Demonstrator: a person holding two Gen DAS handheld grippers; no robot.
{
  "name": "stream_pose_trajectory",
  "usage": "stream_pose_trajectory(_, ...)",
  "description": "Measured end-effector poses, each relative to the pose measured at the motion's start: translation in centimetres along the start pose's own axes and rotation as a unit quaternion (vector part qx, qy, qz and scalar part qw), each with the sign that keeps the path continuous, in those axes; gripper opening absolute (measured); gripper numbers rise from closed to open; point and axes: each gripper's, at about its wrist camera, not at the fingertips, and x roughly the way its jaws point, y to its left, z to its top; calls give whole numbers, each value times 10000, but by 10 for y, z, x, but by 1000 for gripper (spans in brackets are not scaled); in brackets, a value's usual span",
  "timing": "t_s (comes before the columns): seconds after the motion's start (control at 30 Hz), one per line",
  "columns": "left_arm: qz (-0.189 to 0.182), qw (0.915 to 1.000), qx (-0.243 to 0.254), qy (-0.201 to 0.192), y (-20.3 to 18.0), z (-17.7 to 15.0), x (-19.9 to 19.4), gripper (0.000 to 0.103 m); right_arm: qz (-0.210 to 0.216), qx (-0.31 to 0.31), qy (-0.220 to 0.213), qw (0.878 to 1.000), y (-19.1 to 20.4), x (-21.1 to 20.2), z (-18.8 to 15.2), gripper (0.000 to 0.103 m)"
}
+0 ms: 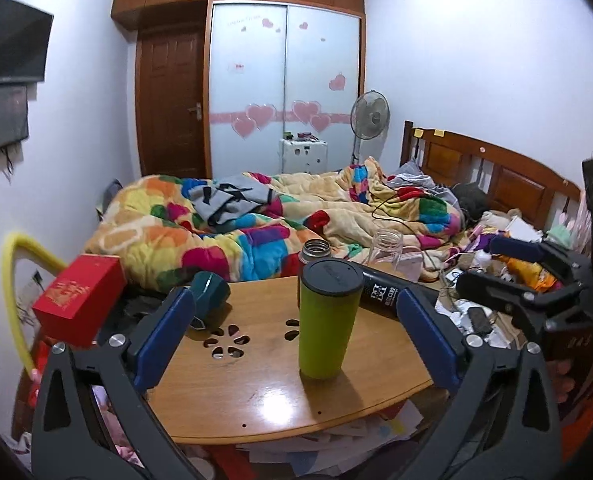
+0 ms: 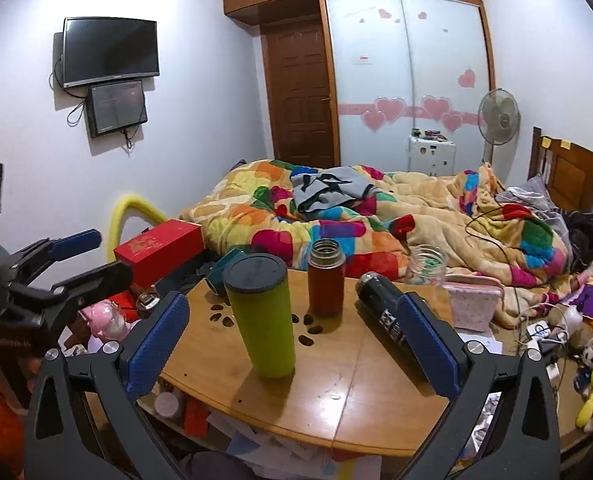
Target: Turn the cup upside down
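Note:
A tall lime-green cup (image 1: 326, 320) with a dark flat end on top stands upright on the wooden table (image 1: 264, 392). It also shows in the right wrist view (image 2: 262, 316). My left gripper (image 1: 292, 312) is open and empty, its blue pads either side of the cup without touching it. My right gripper (image 2: 292, 312) is open and empty; the cup stands between its fingers, nearer the left one. Each gripper shows in the other's view, the right gripper (image 1: 496, 268) at the right and the left gripper (image 2: 84, 256) at the left.
On the table stand a brown open flask (image 2: 326, 280), a black bottle lying on its side (image 2: 384, 308), a clear glass jar (image 2: 428, 266), a teal object (image 2: 226, 268) and a pink pouch (image 2: 474, 300). A red box (image 2: 160, 248) is at left. The bed lies behind.

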Motion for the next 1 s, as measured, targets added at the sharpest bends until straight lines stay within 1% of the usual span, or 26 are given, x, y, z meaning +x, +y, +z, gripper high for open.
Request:
stream_pose_trajectory(0.17,24,10000,-10,-55,-9,-7,-8,103,-68,67,-55,9999,-1,-10,-5,103)
stream_pose_trajectory(0.47,-9,9999,-125,-82,-8,-5,-8,103,-113,302,-35,9995,-12,-12,-7,103)
stream_pose_trajectory(1.0,21,9998,-165,-89,-4,-4,-4,103,-125,303,-56,9994,-10,-10,-6,103)
